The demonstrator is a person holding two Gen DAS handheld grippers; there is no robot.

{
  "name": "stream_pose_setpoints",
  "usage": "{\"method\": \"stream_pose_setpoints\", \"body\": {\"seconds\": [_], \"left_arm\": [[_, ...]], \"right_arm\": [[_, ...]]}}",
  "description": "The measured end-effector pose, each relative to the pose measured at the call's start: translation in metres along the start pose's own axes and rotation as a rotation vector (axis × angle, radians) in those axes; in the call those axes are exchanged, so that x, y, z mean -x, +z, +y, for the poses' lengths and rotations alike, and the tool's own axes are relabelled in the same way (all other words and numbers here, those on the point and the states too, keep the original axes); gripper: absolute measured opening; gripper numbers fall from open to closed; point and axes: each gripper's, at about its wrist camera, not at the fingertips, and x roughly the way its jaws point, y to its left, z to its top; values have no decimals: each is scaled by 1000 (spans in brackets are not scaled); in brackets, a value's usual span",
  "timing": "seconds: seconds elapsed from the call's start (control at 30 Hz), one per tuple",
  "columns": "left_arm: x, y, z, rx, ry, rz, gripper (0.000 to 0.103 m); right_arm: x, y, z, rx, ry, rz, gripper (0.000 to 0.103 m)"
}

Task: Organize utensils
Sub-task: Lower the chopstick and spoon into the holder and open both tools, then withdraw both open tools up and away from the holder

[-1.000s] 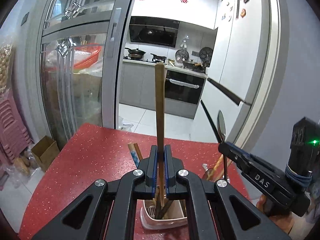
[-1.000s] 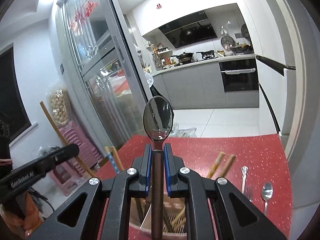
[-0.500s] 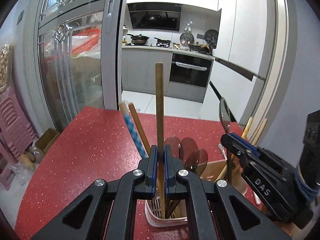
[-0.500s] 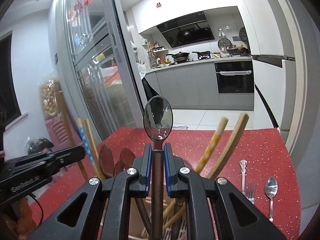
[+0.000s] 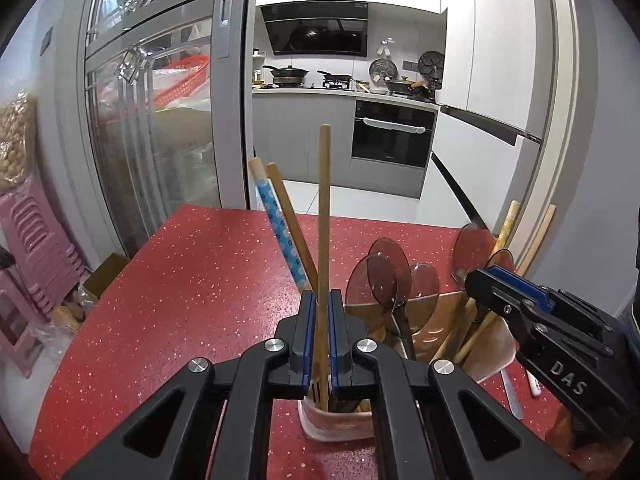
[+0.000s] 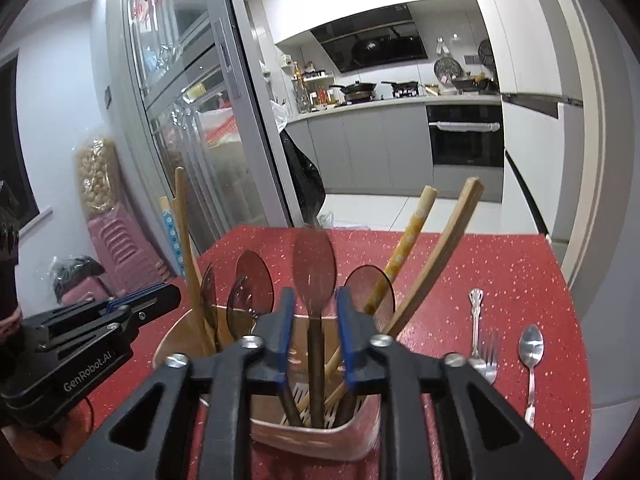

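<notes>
Both grippers sink toward the pink plastic utensil holder (image 6: 320, 440) on the speckled red table (image 5: 192, 280) by a grey kitchen; the left gripper (image 5: 319, 344) clamps a long wooden stick (image 5: 323, 216), while the right gripper (image 6: 314, 340) has just been opening around the dark brown spoon (image 6: 314, 268), pads apart from it.

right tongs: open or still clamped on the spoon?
Open: the right tongs have just been opening; blue pads stand clear of the spoon between them.

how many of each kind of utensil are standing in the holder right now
brown see-through spoons: 5
long wooden sticks: 5
total: 10
</notes>
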Motion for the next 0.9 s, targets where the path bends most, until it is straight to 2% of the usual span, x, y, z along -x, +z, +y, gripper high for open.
{"method": "stream_pose_setpoints", "body": {"seconds": [0.23, 0.47, 0.73, 0.77, 0.8, 0.9], "left_arm": [[4, -4, 7, 30, 18, 16, 31], [16, -10, 10, 47, 31, -1, 31], [27, -25, 9, 48, 13, -10, 32], [28, -27, 10, 49, 11, -10, 61], [29, -29, 10, 52, 13, -8, 103], [35, -40, 10, 46, 42, -47, 103]], "right_arm": [[20, 4, 2, -29, 20, -6, 37], [43, -3, 9, -40, 16, 0, 46], [62, -18, 10, -61, -78, 51, 55], [64, -19, 9, -62, -93, 54, 57], [67, -21, 9, -60, -114, 56, 60], [73, -25, 9, -37, -169, 52, 68]]}}
